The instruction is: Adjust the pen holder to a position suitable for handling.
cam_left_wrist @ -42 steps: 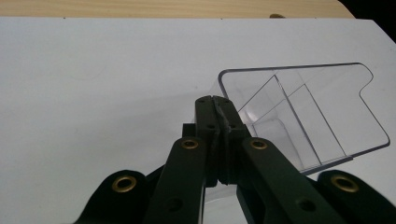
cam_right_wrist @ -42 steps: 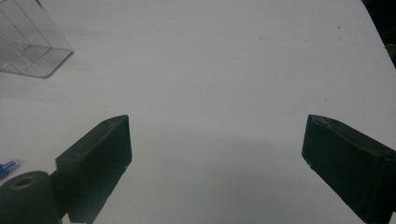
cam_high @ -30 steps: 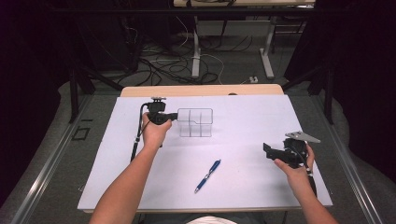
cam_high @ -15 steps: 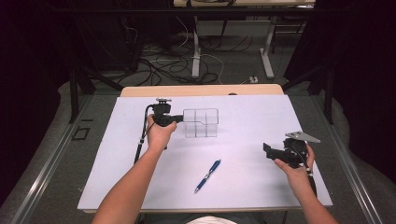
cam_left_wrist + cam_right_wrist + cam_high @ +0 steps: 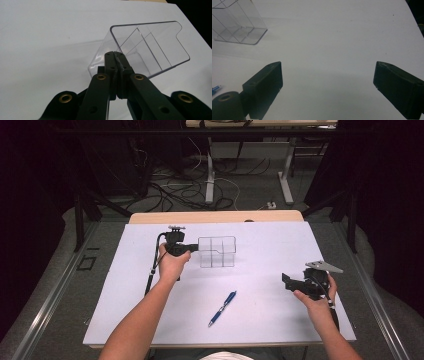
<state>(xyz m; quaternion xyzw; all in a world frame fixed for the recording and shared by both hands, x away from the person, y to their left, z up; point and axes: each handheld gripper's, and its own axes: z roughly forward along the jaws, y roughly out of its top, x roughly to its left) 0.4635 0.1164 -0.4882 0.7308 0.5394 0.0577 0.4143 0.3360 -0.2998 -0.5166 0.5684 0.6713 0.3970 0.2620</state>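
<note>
**Inspector:** Status of the work, please.

**Assistant:** The left gripper (image 5: 192,248), just left of centre in the high view, has its jaws pressed together on the near wall of the clear organizer (image 5: 217,252). In the left gripper view the wall edge is pinched between the jaw tips, and the organizer (image 5: 147,50) appears tipped, its open side facing the upper right of the frame. I judge the grasp made and the placing of the organizer in hand but not finished.

**Inspector:** And the other hand?

**Assistant:** The right gripper (image 5: 300,284), at the lower right of the high view, has its jaws wide apart with nothing between them. It rests well apart from the blue pen (image 5: 222,308), which lies untouched at lower centre. Judged from this, the pen remains to be dealt with.

**Inspector:** Condition of the organizer?

**Assistant:** Transparent plastic, thin-walled, with inner dividers forming several compartments, all empty, and one notched corner on its tall wall. It sits at centre on the white tabletop (image 5: 125,300).
</note>
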